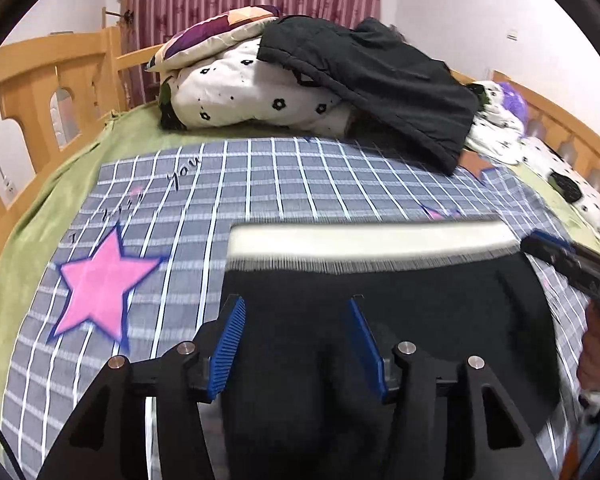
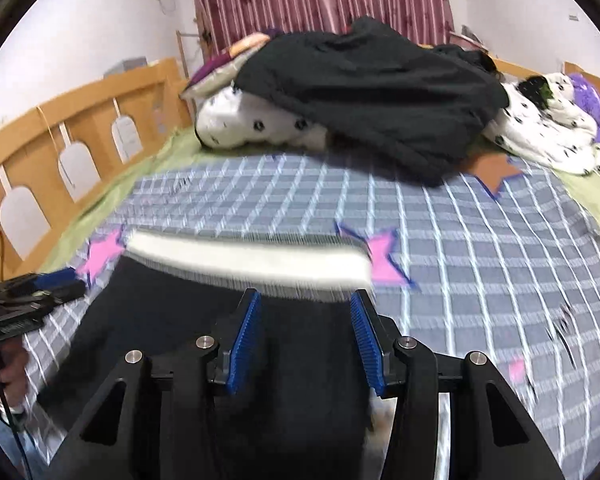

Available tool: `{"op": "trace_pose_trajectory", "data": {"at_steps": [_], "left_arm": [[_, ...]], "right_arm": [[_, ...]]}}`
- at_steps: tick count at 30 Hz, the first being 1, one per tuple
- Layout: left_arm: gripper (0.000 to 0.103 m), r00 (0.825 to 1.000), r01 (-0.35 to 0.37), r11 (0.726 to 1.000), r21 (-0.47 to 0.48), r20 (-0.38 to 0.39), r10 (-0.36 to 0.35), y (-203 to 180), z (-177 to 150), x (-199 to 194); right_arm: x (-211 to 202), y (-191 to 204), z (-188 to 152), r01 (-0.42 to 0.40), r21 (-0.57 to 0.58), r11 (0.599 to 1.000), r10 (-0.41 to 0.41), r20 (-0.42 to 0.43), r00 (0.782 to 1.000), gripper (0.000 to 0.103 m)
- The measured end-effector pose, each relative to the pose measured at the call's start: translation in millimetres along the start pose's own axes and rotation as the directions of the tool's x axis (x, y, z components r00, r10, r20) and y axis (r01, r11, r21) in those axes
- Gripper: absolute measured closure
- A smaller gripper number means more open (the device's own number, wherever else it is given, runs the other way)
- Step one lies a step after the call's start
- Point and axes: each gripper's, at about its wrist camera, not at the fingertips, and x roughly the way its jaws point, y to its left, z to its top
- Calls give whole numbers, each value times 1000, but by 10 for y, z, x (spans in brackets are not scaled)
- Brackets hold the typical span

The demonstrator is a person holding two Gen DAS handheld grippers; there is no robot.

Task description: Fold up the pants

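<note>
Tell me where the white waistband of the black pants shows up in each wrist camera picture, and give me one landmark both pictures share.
Left wrist view: the white waistband lies right of centre, a band beyond the left tool's blue fingers.
Right wrist view: the white waistband lies left of centre, tilting down to the right, beyond the right tool's fingers.
Shared landmark: the dark jacket draped on the bedding at the far side of the bed.

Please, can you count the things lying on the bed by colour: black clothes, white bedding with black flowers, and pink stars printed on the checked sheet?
Black clothes: 2, the pants and a dark garment.
White flowered bundles: 2.
Pink stars: 3.
Total: 7
</note>
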Motion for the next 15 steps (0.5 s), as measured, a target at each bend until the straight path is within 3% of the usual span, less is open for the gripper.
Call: {"op": "trace_pose_trajectory", "data": {"at_steps": [3,4,6,10,15], "left_arm": [[52,999,-18,999,-34,-31,17,-11,76,317],[52,998,-38,998,-44,-60,35,-5,58,429],[51,992,-57,997,-58,-117,50,23,12,625],[50,995,-29,996,-85,-102,20,87,-38,606],[48,994,-51,996,-70,-100,44,37,-57,612]], "right_arm": [[319,-4,36,-20,-18,1000,19,-47,999,56],[485,4,-6,10,-40,999,-13,-86,996,56],[643,56,-98,90,-111,990,-99,-77,992,56],[648,105,-111,108,-142,984,-119,-65,991,56],[665,80,-95,101,-131,986,-110,-66,992,56]]}}
